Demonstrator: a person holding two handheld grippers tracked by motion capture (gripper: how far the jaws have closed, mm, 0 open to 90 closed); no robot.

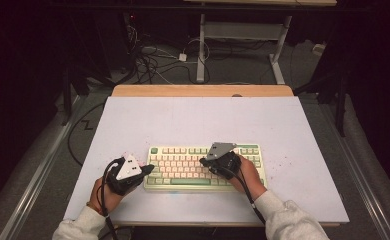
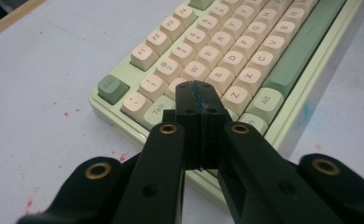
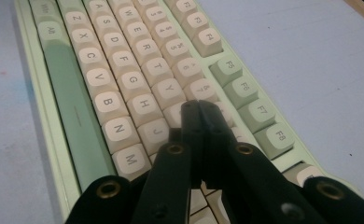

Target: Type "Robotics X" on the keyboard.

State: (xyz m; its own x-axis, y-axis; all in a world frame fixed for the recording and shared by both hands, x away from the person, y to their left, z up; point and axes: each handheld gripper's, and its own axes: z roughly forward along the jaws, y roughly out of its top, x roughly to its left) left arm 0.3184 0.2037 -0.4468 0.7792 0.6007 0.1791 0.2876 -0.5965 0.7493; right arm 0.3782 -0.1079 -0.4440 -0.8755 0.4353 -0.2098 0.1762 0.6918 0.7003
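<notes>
A pale green keyboard [image 1: 203, 166] with cream and green keys lies near the front of the white table. My left gripper [image 1: 148, 169] hovers at the keyboard's left end, jaws shut with nothing between them. In the left gripper view its tips [image 2: 198, 95] sit over the keys near Tab [image 2: 157, 110] on the keyboard [image 2: 245, 51]. My right gripper [image 1: 203, 162] is over the middle keys, shut and empty. The right gripper view puts its tips [image 3: 199, 108] above the keys beside H [image 3: 145, 106] and J [image 3: 154, 132] on the keyboard [image 3: 73, 107].
The white board [image 1: 198, 120] covers a wooden table [image 1: 203, 90]. Small red specks [image 2: 66, 113] dot the surface left of the keyboard. Cables and a desk frame [image 1: 201, 50] lie on the floor beyond the far edge.
</notes>
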